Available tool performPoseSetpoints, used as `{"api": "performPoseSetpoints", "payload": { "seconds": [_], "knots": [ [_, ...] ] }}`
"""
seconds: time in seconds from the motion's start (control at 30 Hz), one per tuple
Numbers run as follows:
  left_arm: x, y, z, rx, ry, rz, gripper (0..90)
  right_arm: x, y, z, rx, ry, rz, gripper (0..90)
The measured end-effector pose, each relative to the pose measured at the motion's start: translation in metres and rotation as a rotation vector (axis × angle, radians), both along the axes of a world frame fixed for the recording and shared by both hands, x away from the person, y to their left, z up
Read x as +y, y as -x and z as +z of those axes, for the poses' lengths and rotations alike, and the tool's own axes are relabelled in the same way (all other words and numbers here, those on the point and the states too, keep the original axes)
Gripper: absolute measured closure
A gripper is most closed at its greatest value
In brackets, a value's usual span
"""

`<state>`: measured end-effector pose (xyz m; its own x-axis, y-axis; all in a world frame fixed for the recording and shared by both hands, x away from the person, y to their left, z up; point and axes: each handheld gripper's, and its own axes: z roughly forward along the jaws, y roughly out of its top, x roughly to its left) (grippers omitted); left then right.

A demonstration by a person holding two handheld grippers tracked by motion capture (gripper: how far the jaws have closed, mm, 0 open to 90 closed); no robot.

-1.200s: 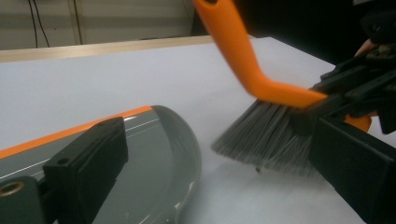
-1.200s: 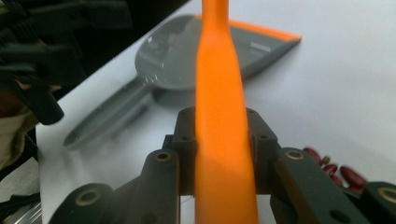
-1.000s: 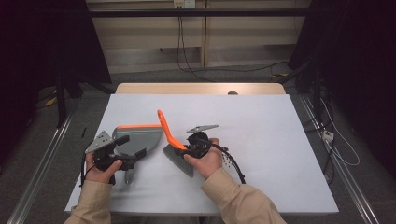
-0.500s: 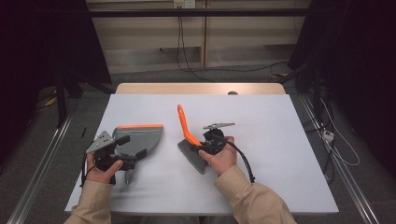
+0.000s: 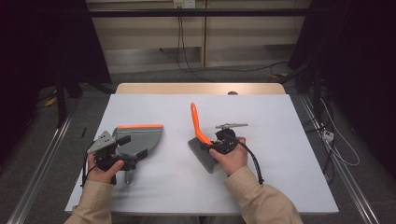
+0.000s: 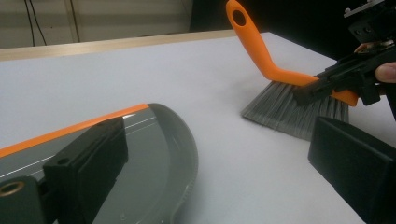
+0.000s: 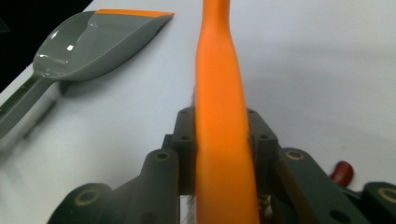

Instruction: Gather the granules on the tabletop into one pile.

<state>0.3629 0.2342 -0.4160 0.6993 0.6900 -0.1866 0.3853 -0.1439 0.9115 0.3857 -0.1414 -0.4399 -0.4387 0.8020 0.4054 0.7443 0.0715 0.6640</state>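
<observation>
A grey dustpan [image 5: 140,137] with an orange front lip lies at the table's left. My left gripper [image 5: 120,150] rests over its rear, where the handle begins. In the left gripper view the left gripper [image 6: 219,140] is open, one jaw above the dustpan [image 6: 140,172] and bare table between the jaws. My right gripper [image 5: 215,142] is shut on the orange handle of a hand brush [image 5: 198,125]. Its grey bristles touch the table mid-way. In the right gripper view the brush handle [image 7: 219,70] runs up between the pads of the right gripper [image 7: 219,121], and the dustpan [image 7: 93,42] lies at the far left.
The white table [image 5: 289,140] has bare surface at the right and back. A wooden strip [image 5: 201,88] lines its far edge. Cables trail over the floor behind the table and to its right. Metal rails run along both sides of the table.
My right gripper has carried the brush to the right, away from the dustpan, and the handle now points away toward the table's back. The left gripper and dustpan stayed put.
</observation>
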Motion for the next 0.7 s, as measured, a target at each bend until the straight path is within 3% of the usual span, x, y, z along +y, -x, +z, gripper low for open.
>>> {"api": "performPoseSetpoints", "payload": {
  "seconds": [0.7],
  "knots": [
    [-0.002, 0.000, -0.001, 0.010, -0.006, -0.006, 4.8, -0.028, 0.002, 0.002, -0.010, 0.018, -0.038, 70.9]
  ]
}}
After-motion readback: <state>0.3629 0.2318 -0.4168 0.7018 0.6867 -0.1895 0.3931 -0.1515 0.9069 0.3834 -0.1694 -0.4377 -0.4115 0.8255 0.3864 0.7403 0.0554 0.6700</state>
